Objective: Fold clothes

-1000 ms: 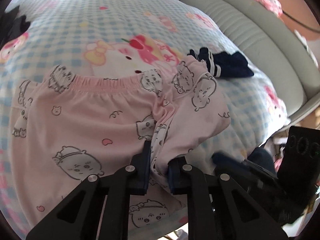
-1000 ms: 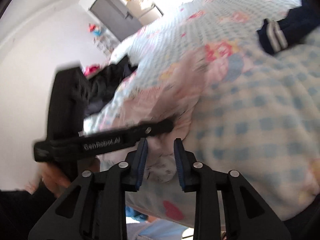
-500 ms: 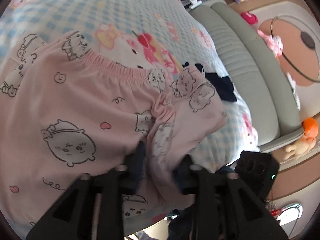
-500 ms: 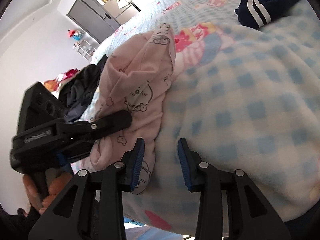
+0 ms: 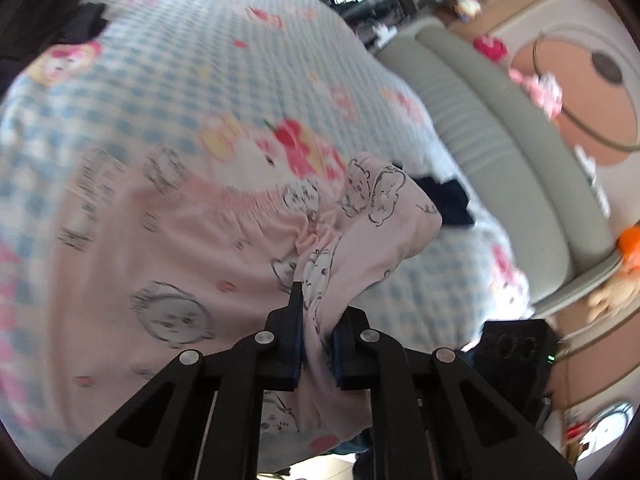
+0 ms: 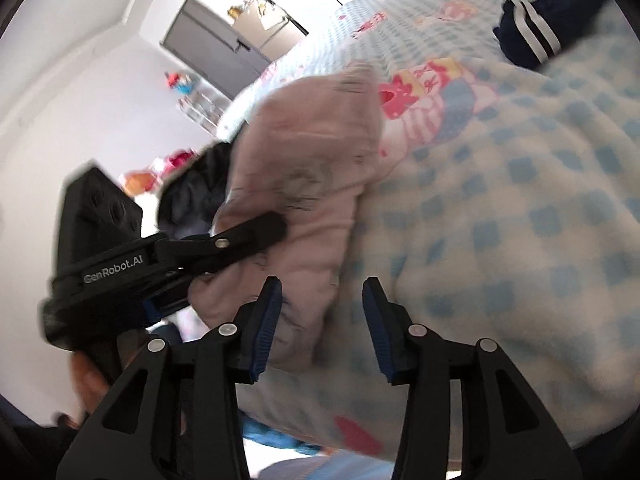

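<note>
Black angular gripper frames, silver screws, blue-padded fingers (image 6: 267, 322), "GenRobot.AI" lettering.

Shorts (image 5: 168, 264) on bed (image 5: 224, 60)

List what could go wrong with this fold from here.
1. The left gripper pinches only a narrow bunch of the pink shorts, so the cloth may slip out mid-fold.
2. The right gripper is open and holds nothing; with one corner lifted, the fold may land crooked.
3. The navy garment lies close behind and could get snagged.
</note>
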The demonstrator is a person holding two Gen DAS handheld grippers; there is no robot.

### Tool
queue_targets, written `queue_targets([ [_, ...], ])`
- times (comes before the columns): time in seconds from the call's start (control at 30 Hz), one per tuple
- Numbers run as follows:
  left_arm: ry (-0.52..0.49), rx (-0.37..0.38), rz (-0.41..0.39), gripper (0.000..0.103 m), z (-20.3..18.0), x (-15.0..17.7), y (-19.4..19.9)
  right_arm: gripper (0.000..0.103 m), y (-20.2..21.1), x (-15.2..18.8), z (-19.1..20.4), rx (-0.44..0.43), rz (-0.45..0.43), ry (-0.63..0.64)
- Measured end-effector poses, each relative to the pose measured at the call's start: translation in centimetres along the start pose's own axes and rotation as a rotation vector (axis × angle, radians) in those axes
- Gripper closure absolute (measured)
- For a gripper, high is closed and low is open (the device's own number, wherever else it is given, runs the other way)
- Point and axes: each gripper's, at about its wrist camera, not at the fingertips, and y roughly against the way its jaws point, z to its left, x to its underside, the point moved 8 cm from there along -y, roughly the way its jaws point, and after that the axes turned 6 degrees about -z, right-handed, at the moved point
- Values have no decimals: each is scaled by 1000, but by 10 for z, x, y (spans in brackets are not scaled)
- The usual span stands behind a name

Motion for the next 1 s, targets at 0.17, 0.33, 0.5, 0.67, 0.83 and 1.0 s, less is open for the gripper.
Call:
queue_targets([
  [0.17,50,-11,-44,92,34,-10,40,44,6,-11,20,-49,-42,-9],
  [0.33,113,-78,55,74,95,1,30,44,-33,16,26,29,124,104],
  [0.5,90,-107,66,47,103,7,45,44,-55,37,16,85,210,136],
  [0.67,-28,-194,7,46,95,22,64,44,-65,42,6,122,217,121],
  [0.83,-65,-206,-93,54,90,23,78,44,-58,37,8,91,181,107],
  [1.0,-74,-219,-42,54,91,37,67,46,-50,32,6,114,163,88],
])
